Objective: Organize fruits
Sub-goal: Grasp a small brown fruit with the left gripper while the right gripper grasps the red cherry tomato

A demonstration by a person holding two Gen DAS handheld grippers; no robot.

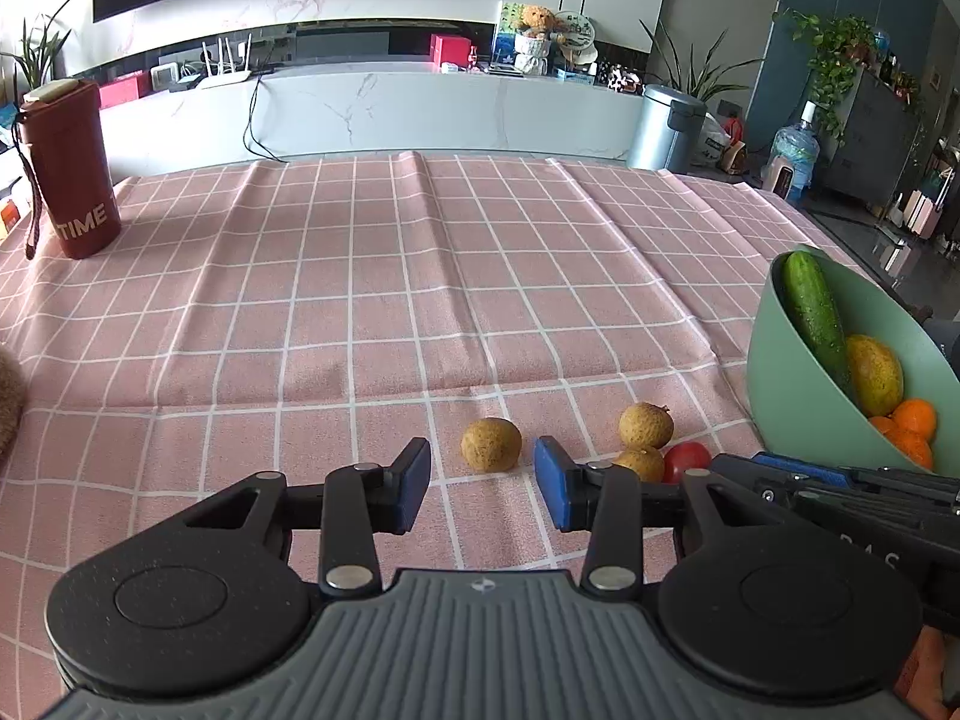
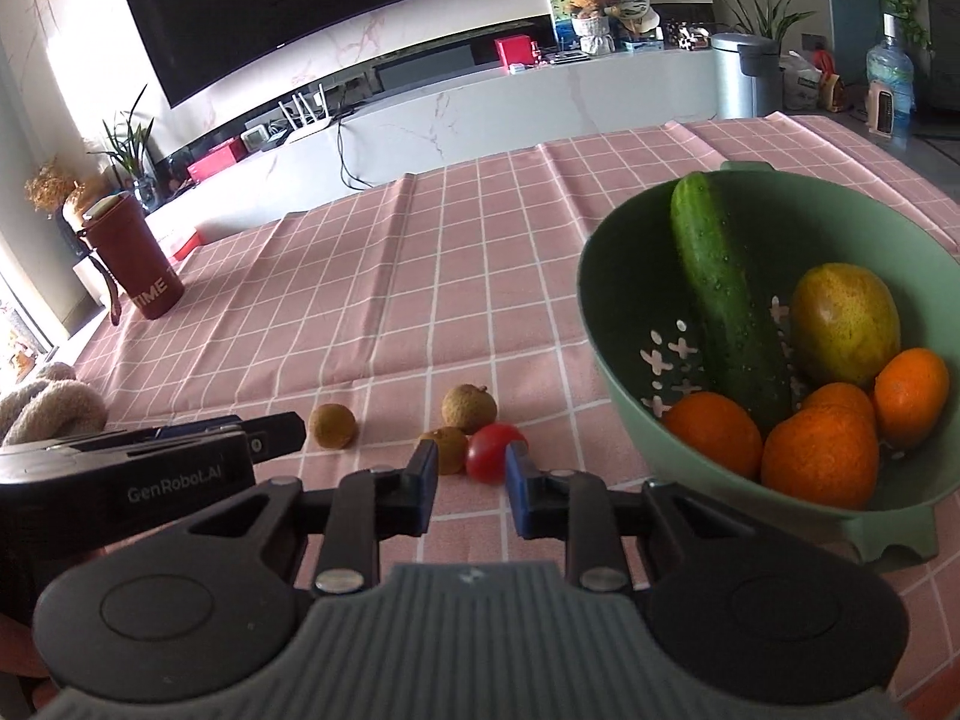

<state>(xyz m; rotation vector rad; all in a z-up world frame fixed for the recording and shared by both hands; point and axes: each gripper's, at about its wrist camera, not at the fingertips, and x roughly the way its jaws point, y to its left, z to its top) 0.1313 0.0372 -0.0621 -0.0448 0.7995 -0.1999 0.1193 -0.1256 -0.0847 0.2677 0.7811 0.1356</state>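
Note:
Three brown longans and a red cherry tomato lie on the pink checked cloth. My left gripper (image 1: pixel 483 483) is open, its jaws either side of and just short of one longan (image 1: pixel 491 444). Two more longans (image 1: pixel 645 425) and the tomato (image 1: pixel 687 461) lie to its right. My right gripper (image 2: pixel 470 477) is open, its fingertips just in front of the tomato (image 2: pixel 495 452), with a longan (image 2: pixel 445 449) beside its left finger. A green bowl (image 2: pixel 618 276) at the right holds a cucumber (image 2: pixel 726 300), a mango (image 2: pixel 843 324) and several oranges (image 2: pixel 819 456).
A red "TIME" tumbler (image 1: pixel 66 168) stands at the far left of the table. A beige plush item (image 2: pixel 48 405) lies at the left edge. The left gripper's body (image 2: pixel 150 468) shows to the left in the right wrist view.

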